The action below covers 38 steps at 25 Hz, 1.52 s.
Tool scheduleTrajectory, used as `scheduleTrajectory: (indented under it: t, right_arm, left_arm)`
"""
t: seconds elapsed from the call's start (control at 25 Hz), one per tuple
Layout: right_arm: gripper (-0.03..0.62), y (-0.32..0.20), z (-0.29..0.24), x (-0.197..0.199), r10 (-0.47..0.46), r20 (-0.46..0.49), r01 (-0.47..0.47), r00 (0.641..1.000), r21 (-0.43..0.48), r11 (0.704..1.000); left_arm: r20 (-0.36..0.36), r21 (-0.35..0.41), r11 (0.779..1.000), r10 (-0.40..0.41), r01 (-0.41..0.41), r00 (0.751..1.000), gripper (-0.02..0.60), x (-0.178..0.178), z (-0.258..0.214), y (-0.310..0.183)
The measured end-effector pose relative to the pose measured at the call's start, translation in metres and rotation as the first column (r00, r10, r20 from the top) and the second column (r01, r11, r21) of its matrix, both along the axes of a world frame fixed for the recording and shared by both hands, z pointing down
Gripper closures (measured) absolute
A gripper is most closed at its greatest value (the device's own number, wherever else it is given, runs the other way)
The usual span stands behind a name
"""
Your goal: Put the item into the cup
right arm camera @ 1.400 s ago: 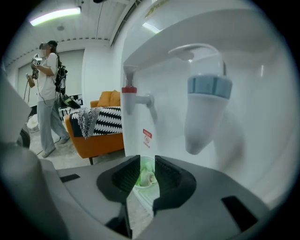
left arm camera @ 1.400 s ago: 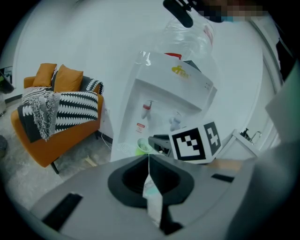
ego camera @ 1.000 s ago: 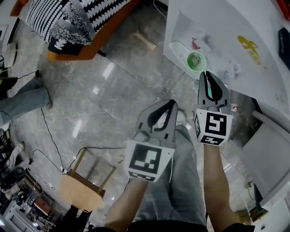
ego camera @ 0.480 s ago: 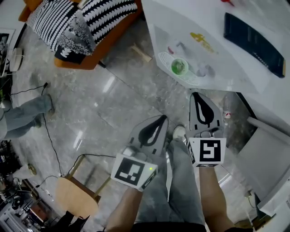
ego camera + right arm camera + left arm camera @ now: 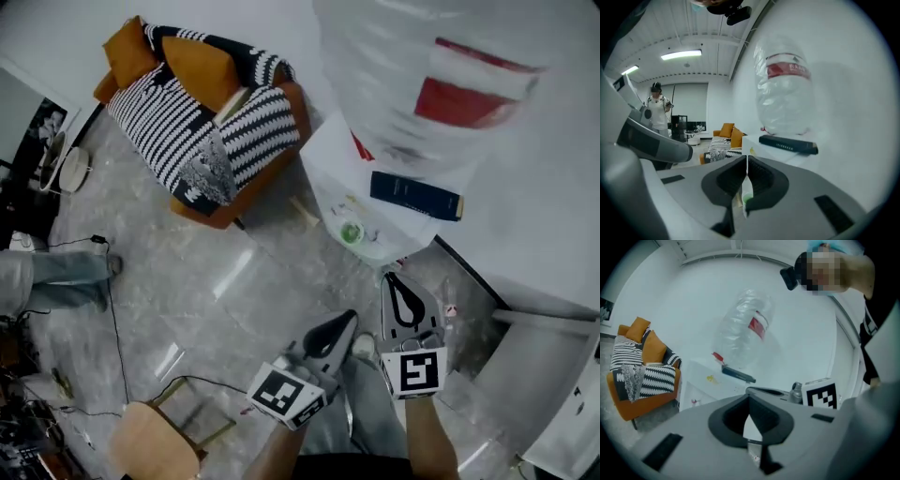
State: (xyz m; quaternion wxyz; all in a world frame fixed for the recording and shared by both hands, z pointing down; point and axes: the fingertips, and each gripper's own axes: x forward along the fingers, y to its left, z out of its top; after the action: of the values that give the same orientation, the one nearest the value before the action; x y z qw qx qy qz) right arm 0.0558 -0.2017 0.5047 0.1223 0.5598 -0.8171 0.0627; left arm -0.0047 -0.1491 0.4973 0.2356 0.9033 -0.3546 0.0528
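The left hand-held gripper and right hand-held gripper are held pressed together, empty, above the floor. A green cup is seen near the bench edge.

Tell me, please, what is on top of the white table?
A dark book, a green cup and a big clear bottle with a red label. The bottle covers the table's far part.
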Motion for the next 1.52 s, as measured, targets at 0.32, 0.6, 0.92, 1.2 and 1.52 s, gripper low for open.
scheduleTrajectory:
  t: [0.32, 0.6, 0.92, 1.2, 1.52]
  right_arm:
    - [0.576, 0.038, -0.114, 0.027, 0.021, 0.046, -0.025, 0.999, 0.089, 0.996]
    - [0.576, 0.054, -0.176, 0.036, -0.002, 0.102, -0.014, 0.995, 0.164, 0.986]
    - [0.576, 0.067, -0.21, 0.038, -0.039, 0.171, 0.005, 0.984, 0.192, 0.981]
    - [0.576, 0.064, -0.237, 0.039, -0.043, 0.239, -0.002, 0.97, 0.183, 0.983]
    - [0.583, 0.06, -0.248, 0.038, -0.045, 0.26, -0.007, 0.965, 0.196, 0.981]
  left_arm:
    - [-0.102, 0.043, 0.997, -0.061, 0.066, 0.993, 0.569, 0.014, -0.099, 0.016]
    - [-0.171, 0.186, 0.966, -0.148, 0.18, 0.974, 0.569, 0.008, -0.173, 0.006]
    - [-0.119, 0.25, 0.954, -0.135, 0.162, 0.984, 0.569, 0.012, -0.212, 0.013]
    - [-0.012, 0.312, 0.905, -0.302, 0.29, 0.953, 0.569, 0.002, -0.225, 0.005]
    - [0.006, 0.347, 0.886, -0.33, 0.307, 0.944, 0.569, 0.002, -0.234, 0.006]
